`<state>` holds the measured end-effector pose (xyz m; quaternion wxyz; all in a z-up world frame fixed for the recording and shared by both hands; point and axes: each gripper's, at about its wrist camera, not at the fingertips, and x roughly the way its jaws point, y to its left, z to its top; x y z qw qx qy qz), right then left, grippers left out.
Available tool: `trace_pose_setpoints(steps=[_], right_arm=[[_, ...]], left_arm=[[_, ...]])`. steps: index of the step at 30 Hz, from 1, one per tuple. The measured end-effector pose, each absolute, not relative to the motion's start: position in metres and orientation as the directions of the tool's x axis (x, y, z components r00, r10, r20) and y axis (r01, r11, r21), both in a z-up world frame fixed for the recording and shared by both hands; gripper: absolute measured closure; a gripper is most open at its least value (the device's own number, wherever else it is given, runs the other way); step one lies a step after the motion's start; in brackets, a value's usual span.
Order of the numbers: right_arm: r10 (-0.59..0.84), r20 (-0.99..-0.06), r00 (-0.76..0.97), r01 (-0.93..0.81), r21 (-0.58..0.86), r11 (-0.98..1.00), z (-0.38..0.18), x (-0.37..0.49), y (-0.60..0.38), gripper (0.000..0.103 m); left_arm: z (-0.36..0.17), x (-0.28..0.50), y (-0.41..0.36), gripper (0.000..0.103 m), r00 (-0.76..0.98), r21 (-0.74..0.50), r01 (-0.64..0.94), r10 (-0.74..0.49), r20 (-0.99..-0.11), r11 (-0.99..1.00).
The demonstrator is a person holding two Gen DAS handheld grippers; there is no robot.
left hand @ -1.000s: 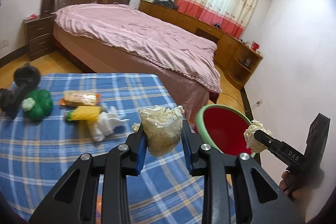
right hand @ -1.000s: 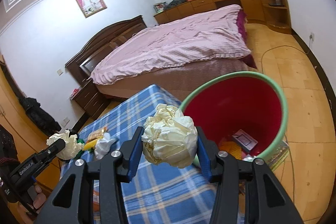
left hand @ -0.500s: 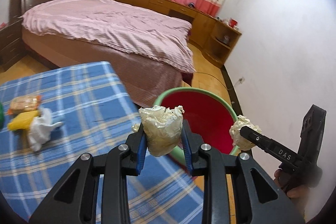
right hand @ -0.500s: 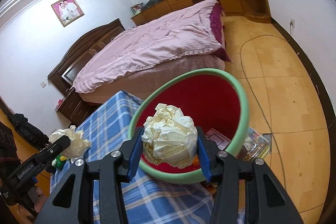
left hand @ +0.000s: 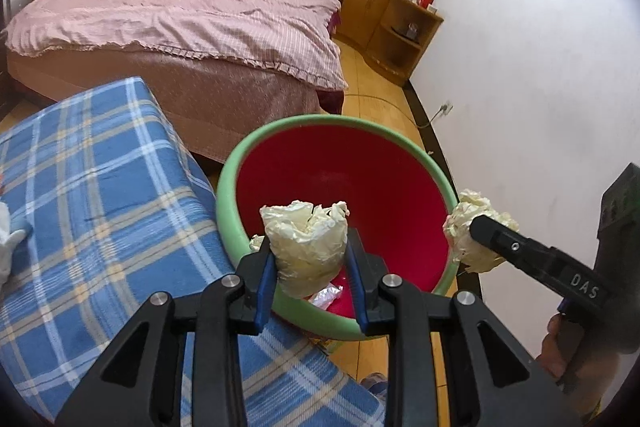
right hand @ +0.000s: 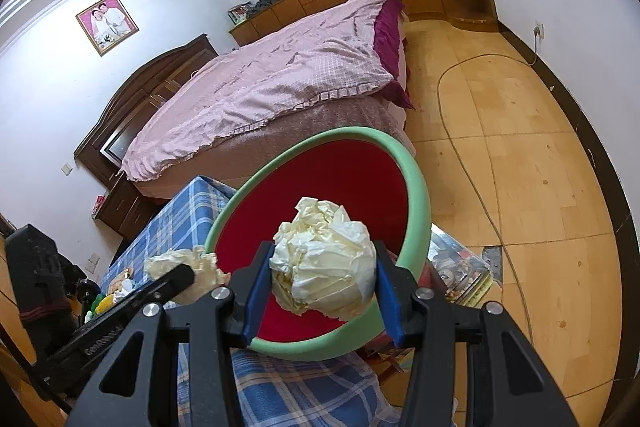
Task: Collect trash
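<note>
Both tongs (left hand: 311,267) (right hand: 322,291) grip paper wads (left hand: 306,247) (right hand: 324,277) over the red bin (left hand: 360,183)

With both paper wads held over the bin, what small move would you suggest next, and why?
Probably open the left gripper: its crumpled paper wad hangs inside the red bin's green rim, so it should drop in. The right gripper's wad can follow.

Red, green-rimmed bin (left hand: 248,163); blue plaid cloth (left hand: 100,187); cream paper wad (right hand: 324,267)
</note>
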<state>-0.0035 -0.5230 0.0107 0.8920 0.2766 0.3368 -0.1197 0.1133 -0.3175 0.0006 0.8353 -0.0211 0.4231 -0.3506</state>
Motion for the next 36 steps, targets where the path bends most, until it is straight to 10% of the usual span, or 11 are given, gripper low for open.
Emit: trace_pose_setpoints(steps=[8,36], right_arm=[[-0.014,-0.68,0.733,0.402,0.416,0.816,0.004,0.005,-0.529,0.052],[0.01,-0.648,0.762,0.35,0.424,0.835,0.007,0.015,-0.5,0.028]], left_arm=[[-0.002,0.11,-0.325,0.052,0.397,-0.317,0.574,-0.595,-0.699,0.755],[0.025,0.102,-0.251,0.052,0.515,-0.309,0.442,-0.52,-0.681,0.842]])
